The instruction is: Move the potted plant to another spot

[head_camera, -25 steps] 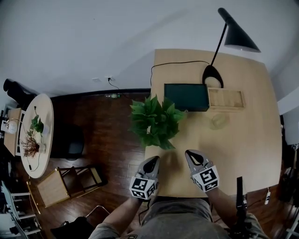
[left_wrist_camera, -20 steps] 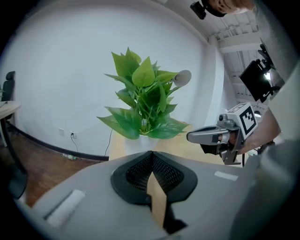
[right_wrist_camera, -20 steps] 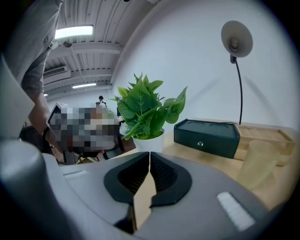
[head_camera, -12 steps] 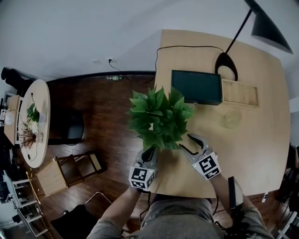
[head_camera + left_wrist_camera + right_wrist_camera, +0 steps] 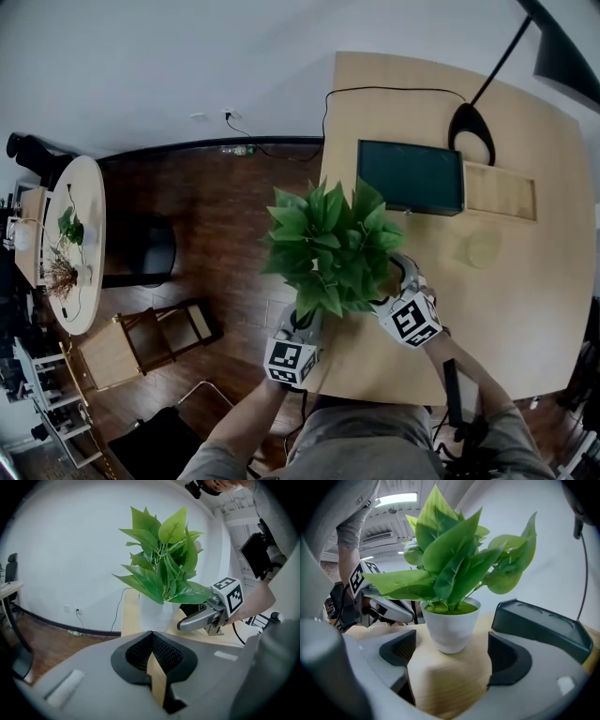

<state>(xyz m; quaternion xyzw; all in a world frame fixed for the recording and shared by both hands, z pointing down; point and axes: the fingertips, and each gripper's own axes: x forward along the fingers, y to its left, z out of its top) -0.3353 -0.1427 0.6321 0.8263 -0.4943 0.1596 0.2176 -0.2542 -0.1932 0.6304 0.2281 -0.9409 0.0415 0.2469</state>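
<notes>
1. Jaws of right gripper [image 5: 452, 660] just swung wide, empty; potted plant [image 5: 450, 620] sits just beyond the gap, untouched.
2. Shut and empty: left gripper [image 5: 152, 656], just left of it.
3. Both grippers moved in on it at near-left edge of table [image 5: 525, 281]; grasp likely next.

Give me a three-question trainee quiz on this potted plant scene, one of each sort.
1. What does the potted plant stand on?
2. True or false: the left claw is shut and empty.
3. The right claw is: A) shut on the plant's pot; B) open, with the pot ahead of it untouched; C) shut and empty.
Key: 1 the wooden table; 2 true; 3 B, its jaws have just been opening.
</notes>
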